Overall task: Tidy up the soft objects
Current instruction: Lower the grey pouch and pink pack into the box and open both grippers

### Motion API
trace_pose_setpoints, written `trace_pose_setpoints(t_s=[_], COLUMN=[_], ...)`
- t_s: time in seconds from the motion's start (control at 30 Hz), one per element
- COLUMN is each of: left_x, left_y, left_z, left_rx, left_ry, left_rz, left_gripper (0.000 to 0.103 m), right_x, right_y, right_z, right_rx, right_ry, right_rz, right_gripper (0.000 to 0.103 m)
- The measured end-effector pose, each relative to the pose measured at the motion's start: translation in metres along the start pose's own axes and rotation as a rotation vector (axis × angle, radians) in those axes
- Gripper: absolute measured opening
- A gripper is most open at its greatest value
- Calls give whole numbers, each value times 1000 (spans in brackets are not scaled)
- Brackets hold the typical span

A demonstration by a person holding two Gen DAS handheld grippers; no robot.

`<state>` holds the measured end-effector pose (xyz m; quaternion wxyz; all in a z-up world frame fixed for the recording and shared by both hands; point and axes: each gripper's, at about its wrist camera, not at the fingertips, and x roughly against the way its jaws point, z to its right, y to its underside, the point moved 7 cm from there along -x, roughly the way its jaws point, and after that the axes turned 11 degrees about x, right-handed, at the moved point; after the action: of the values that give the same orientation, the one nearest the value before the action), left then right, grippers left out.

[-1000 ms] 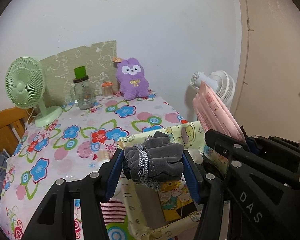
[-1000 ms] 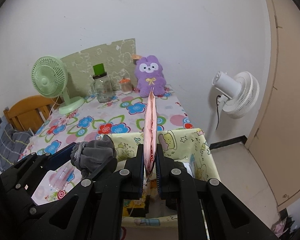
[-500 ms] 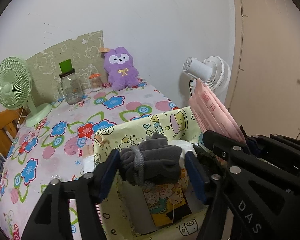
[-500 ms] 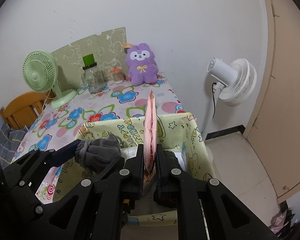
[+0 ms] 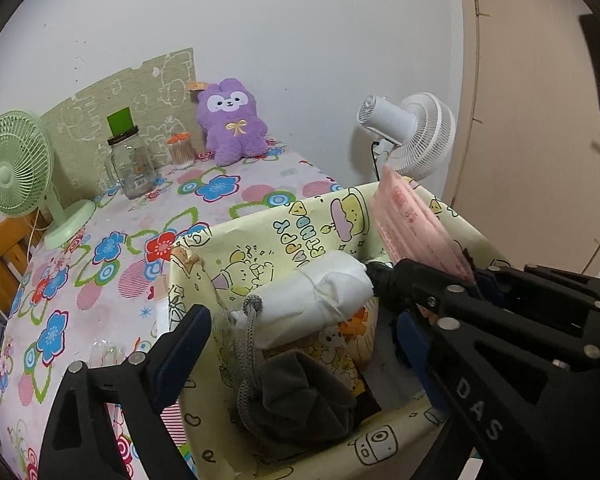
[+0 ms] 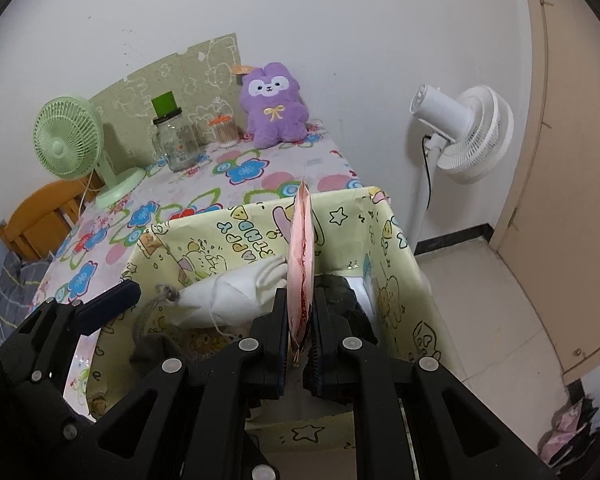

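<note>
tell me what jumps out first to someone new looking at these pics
The yellow cartoon-print fabric box fills the foreground, with a grey drawstring pouch lying inside it beneath the left gripper, whose jaws are opening. The right gripper is shut on a flat pink packet over the box; a purple plush bunny sits by the wall.

Right tool (image 6: 300,320) body blocks the near wall and floor of the yellow cartoon-print box (image 6: 396,280). The lower edge of the pink packet (image 6: 302,264) is lost between its fingers; print on the packet too small to read. Past the left tool (image 5: 296,344), the grey cloth bundle (image 5: 300,396) covers the box bottom, and the white wrapped roll (image 5: 316,300) hides what's under it. A dark item (image 6: 348,300) beyond the right tool's fingertips can't be identified. Wooden chair (image 5: 0,256) to the left tool's left is cut off by the lens edge. Jar (image 5: 132,168) label is illegible.
</note>
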<state>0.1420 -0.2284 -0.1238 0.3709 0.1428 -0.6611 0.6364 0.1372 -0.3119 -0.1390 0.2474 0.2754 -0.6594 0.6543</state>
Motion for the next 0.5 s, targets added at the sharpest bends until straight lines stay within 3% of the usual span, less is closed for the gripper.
trace_pose_setpoints(t_s=[0.27,0.4,0.5], left_x=[2,4,7], left_y=[1,2,2], left_z=[-1,-1,0], left_rx=[-8,-10,-11], left_ry=[-7,-9,-8], left_rz=[0,1,5], left_gripper=[96,97,99], right_x=[-3,-1,3], right_y=[-1,-1,-1], right_z=[2,4,4], right_rx=[9,2,3], right_ry=[26,31,25], right_rz=[-9,-7,4], right_gripper=[18,32,49])
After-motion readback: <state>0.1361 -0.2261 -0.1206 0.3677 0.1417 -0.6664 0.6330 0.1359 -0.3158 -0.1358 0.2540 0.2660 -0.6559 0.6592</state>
